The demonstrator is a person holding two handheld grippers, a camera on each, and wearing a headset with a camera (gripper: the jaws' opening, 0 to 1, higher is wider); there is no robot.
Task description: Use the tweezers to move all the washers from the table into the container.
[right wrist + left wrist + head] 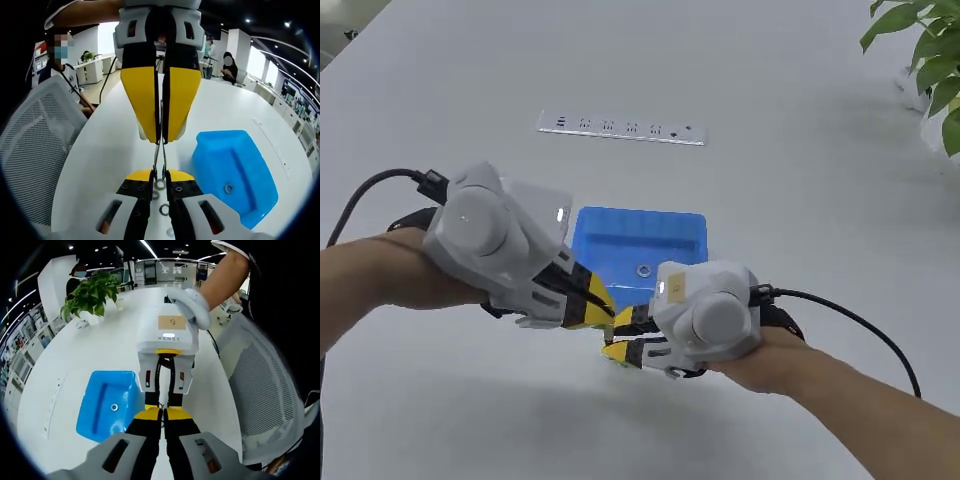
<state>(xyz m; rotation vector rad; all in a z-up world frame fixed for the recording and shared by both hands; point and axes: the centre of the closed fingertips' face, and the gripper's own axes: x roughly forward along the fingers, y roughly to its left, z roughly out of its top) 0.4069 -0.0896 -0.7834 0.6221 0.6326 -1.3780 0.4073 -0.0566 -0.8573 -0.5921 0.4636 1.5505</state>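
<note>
Thin metal tweezers run from my left gripper, whose yellow jaws are shut on them, down between the jaws of my right gripper, which close narrowly on their lower end. The tweezer tips sit at a washer on the white table, and two more washers lie just behind it. The blue container stands beside them with one washer inside. In the head view the left gripper and right gripper meet tip to tip in front of the container.
A white power strip lies at the back of the table. A green plant stands at the far right corner. A mesh office chair stands by the table's near edge. People sit in the background.
</note>
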